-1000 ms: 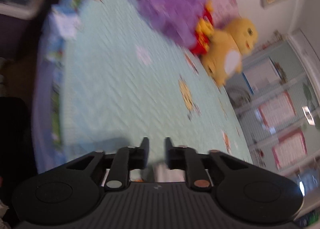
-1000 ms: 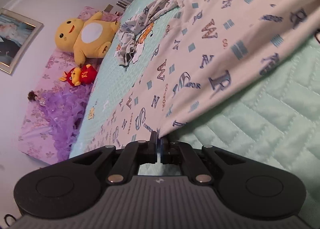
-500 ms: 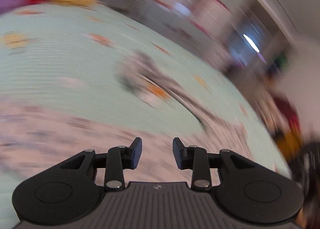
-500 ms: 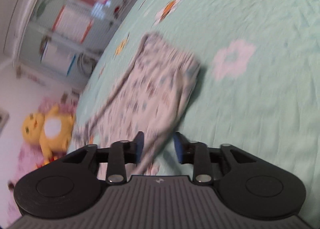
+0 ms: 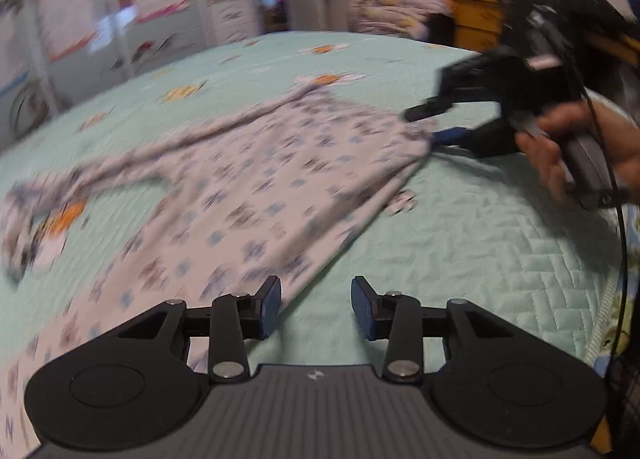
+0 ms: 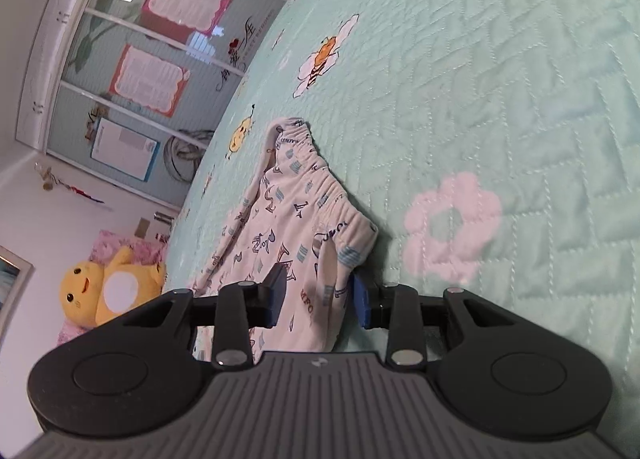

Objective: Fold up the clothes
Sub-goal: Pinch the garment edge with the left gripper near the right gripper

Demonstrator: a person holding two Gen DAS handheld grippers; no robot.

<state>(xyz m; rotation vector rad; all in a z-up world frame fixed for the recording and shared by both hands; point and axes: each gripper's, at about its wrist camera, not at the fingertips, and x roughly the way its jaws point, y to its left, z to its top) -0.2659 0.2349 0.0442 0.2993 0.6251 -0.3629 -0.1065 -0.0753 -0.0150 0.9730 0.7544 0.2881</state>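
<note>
The right tool is hovering low over the bed, its two blue-padded fingers standing apart. The printed trousers are lying on the bed's mint quilt, and their gathered waistband end is sitting loosely between the fingers, with neither pad seen pressing on it. Just beside the trousers, a pale stitched flower is showing on the quilt. Well beyond the trousers, a yellow plush toy is sitting against the wall.

White letter-printed pants spread flat on mint quilt
</note>
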